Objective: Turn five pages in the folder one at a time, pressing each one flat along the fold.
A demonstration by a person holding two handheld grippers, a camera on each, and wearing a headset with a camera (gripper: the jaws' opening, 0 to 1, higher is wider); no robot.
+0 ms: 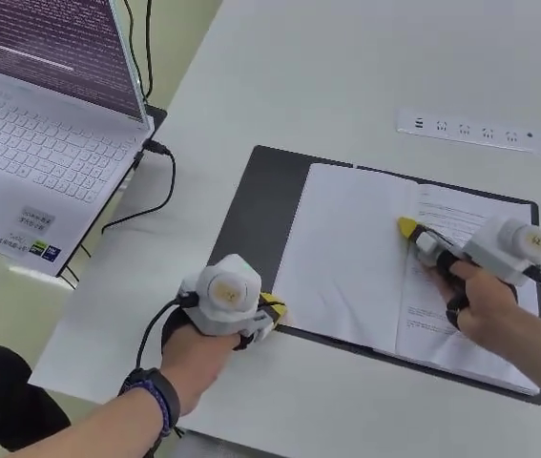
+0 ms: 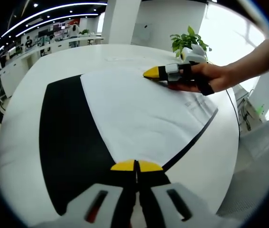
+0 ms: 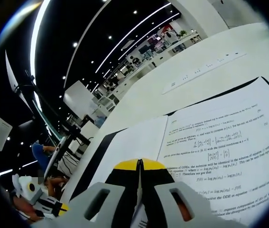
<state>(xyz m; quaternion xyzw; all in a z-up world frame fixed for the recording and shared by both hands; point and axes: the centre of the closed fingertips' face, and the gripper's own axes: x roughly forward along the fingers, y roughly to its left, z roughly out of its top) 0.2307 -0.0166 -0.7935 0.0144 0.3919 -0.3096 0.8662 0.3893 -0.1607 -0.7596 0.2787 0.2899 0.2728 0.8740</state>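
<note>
The folder (image 1: 256, 205) lay spread on the white bench (image 1: 346, 67). The right gripper (image 1: 407, 227), its fingers pressed together with nothing between them, had its yellow tips at the fold, between the blank turned page (image 1: 346, 248) and the printed page (image 1: 461, 215). The left gripper (image 1: 272, 310), fingers likewise closed and empty, sat at the folder's near edge by the blank page's lower corner.

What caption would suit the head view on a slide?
The right gripper touches the fold of the open folder while the left gripper rests at its near edge.
</note>
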